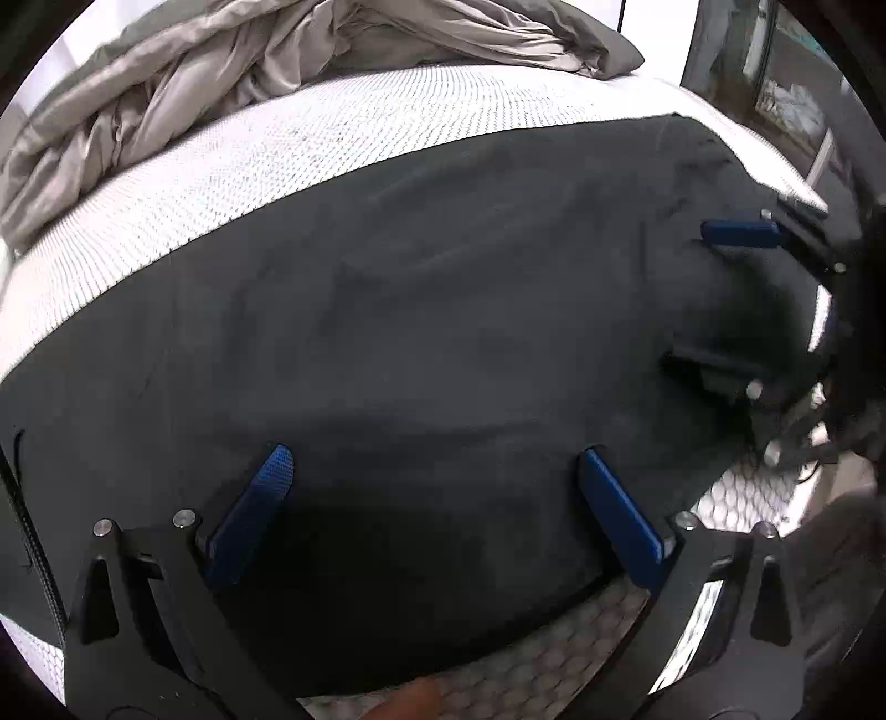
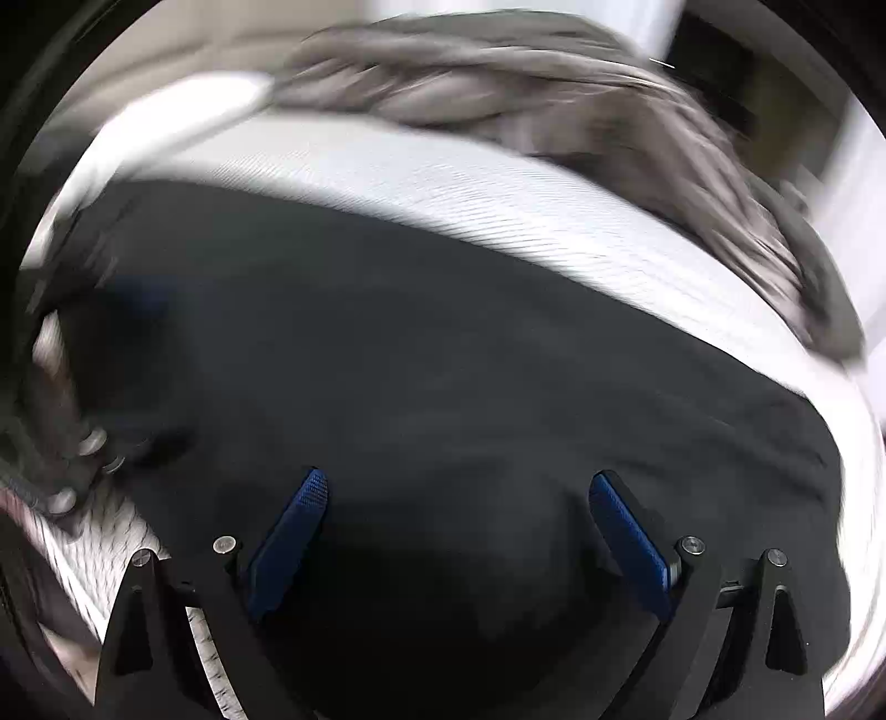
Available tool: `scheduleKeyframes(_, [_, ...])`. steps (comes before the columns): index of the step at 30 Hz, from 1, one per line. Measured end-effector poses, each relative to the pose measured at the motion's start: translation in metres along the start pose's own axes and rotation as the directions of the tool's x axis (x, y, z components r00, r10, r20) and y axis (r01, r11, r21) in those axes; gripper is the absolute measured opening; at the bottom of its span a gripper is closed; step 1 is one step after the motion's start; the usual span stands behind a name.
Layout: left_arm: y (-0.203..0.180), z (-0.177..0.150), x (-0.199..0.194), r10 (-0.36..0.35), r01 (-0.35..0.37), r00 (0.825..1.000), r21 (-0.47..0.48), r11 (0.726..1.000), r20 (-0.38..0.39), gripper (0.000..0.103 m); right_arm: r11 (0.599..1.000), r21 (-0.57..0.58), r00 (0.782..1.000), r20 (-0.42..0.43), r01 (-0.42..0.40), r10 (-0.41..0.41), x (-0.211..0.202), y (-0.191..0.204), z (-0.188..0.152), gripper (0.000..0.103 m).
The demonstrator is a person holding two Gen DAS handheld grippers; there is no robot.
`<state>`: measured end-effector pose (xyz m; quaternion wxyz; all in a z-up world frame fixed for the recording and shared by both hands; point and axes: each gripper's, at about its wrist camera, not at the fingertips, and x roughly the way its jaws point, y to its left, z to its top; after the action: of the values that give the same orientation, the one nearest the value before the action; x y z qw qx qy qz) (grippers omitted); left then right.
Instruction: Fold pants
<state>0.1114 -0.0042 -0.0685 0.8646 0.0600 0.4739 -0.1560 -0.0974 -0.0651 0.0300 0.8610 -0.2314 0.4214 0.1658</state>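
Dark grey pants (image 1: pixel 421 310) lie spread flat across a white textured mattress (image 1: pixel 288 149). My left gripper (image 1: pixel 434 459) is open, its blue fingers (image 1: pixel 255 509) hovering over the near edge of the pants and holding nothing. My right gripper (image 1: pixel 714 299) shows at the right of the left wrist view, open over the right end of the pants. In the blurred right wrist view the pants (image 2: pixel 443 343) fill the middle, and my right gripper (image 2: pixel 457 487) is open above them, empty. The left gripper shows faintly at the left edge (image 2: pixel 83 443).
A crumpled grey-beige duvet (image 1: pixel 266 50) is bunched at the far side of the mattress and also shows in the right wrist view (image 2: pixel 526 77). The mattress edge (image 1: pixel 742 498) runs close at the near right. A dark doorway with clutter (image 1: pixel 775 72) lies beyond the bed.
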Motion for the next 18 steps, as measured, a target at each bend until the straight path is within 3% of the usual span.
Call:
scheduleKeyframes(2, [0.021,-0.007,-0.008,-0.010,0.010,1.000,-0.031,0.999,-0.001,0.103,0.999,0.041,1.000,-0.013,-0.022,0.022,-0.005,-0.020,-0.016,0.097])
scheduleKeyframes(4, [0.051,-0.014,-0.016,0.033,-0.033,0.999,-0.067,0.997,0.001,0.103,0.992,0.125,0.999,-0.039,-0.024,0.029,-0.007,-0.054,-0.039,0.097])
scheduleKeyframes(6, [0.075,-0.023,-0.023,0.058,-0.057,0.998,-0.128,0.990,0.011,0.103,0.968,0.191,0.983,-0.110,0.165,-0.145,-0.010,-0.104,-0.068,0.101])
scheduleKeyframes(7, [0.082,-0.024,-0.027,0.080,-0.076,0.997,-0.154,0.985,0.022,0.102,0.933,0.235,0.958,-0.155,0.273,-0.242,-0.011,-0.129,-0.084,0.102])
scheduleKeyframes(9, [0.090,-0.023,-0.034,0.118,-0.109,0.992,-0.182,0.977,0.041,0.102,0.861,0.325,0.917,-0.218,0.392,-0.335,-0.015,-0.162,-0.103,0.102])
scheduleKeyframes(11, [0.090,-0.015,-0.037,0.134,-0.120,0.989,-0.202,0.972,0.057,0.102,0.826,0.418,0.925,-0.212,0.379,-0.316,-0.027,-0.173,-0.108,0.101])
scheduleKeyframes(13, [0.085,0.007,-0.032,0.130,-0.113,0.989,-0.201,0.973,0.074,0.102,0.829,0.425,0.931,-0.188,0.364,-0.312,-0.029,-0.167,-0.096,0.101])
scheduleKeyframes(16, [0.068,0.040,-0.015,0.109,-0.094,0.991,-0.171,0.981,0.082,0.102,0.897,0.378,0.974,-0.089,0.229,-0.210,-0.023,-0.123,-0.052,0.101])
scheduleKeyframes(18, [0.048,0.058,-0.003,0.072,-0.063,0.995,-0.145,0.987,0.062,0.102,0.940,0.325,0.995,-0.040,0.104,-0.096,-0.012,-0.086,-0.022,0.101])
